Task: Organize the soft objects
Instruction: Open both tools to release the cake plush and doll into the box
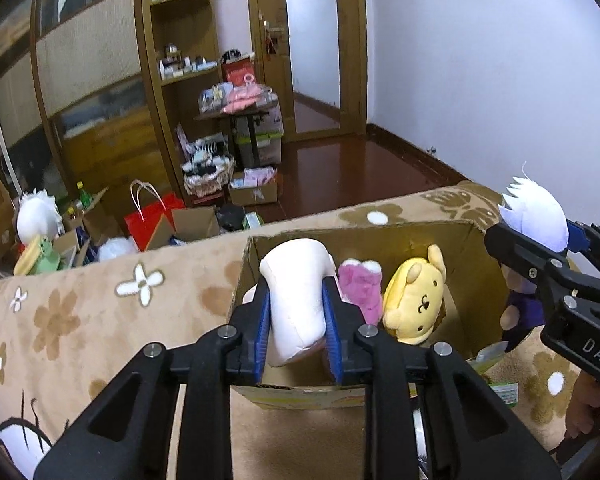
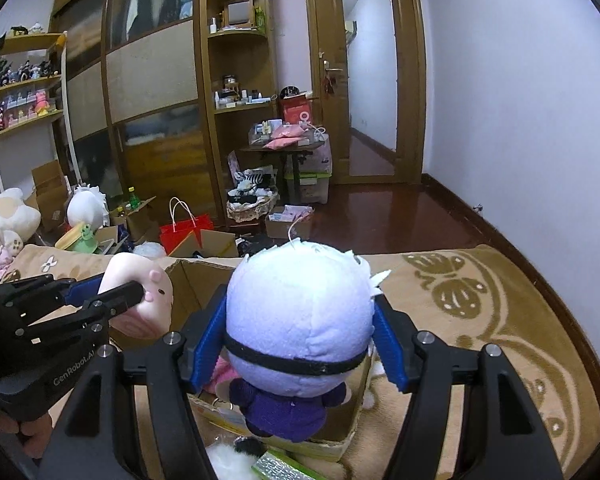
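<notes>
Left gripper (image 1: 296,320) is clamped narrow on a pale pink plush (image 1: 296,300), blue pads (image 1: 264,320) pressing both flanks and denting them in; it sits lower centre of the left wrist view, over the near edge of the cardboard box (image 1: 472,276). Right gripper (image 2: 298,338) is about half spread, pads against the sides of a round-headed doll (image 2: 296,320) with white hair, a black band and a purple body, lower centre of the right wrist view. The doll's body hangs free below the head, above the box.

Already in the box: a pink plush (image 1: 362,290) and a yellow dog plush (image 1: 414,296), centre right of the left view. The box rests on a tan flower-pattern blanket (image 1: 100,300).

Handling, as a judgement: both toys look light and squashy, nothing fragile, and fabric on ribbed pads should not slip much. The doll's head is the widest, firmest part, so holding it at the temples is sensible; the body would swing. The pale plush deforms a lot, so grip its thick middle, not a limb.

Free space in the box is on the right side and the near left corner.
</notes>
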Demonstrator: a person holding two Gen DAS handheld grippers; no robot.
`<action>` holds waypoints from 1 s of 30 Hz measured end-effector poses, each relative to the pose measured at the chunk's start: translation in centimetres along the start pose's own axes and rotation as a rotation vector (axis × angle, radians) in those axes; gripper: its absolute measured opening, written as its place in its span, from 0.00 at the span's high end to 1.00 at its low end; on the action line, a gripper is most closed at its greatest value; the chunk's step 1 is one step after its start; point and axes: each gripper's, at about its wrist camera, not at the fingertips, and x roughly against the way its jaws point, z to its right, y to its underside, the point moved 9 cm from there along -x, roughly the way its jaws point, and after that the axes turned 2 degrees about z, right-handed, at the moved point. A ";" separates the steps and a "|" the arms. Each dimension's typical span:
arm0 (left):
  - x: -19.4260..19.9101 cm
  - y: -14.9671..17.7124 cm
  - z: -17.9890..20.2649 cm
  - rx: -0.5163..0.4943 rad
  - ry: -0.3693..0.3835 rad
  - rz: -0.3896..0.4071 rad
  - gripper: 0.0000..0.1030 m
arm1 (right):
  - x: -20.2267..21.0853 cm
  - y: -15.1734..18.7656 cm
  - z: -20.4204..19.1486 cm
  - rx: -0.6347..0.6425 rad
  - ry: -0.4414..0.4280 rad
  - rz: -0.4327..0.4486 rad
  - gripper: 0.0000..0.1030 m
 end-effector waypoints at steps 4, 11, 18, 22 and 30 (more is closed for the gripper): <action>-1.2 0.8 -0.3 0.015 0.002 -0.052 0.75 | -0.3 0.1 0.2 -0.004 -0.009 -0.003 0.30; -1.6 1.8 -0.9 0.008 -0.046 -0.093 0.62 | -0.7 0.5 0.6 -0.021 -0.030 -0.014 0.21; -0.9 1.8 -1.4 0.017 -0.066 -0.081 0.43 | -0.7 1.0 1.2 -0.048 -0.040 -0.044 0.18; -0.5 2.2 -1.8 0.028 -0.067 -0.105 0.30 | -0.2 1.4 1.3 -0.063 -0.045 -0.058 0.14; 1.7 2.4 -1.8 0.023 -0.074 -0.078 0.09 | 1.9 1.4 1.1 -0.060 -0.040 -0.050 0.01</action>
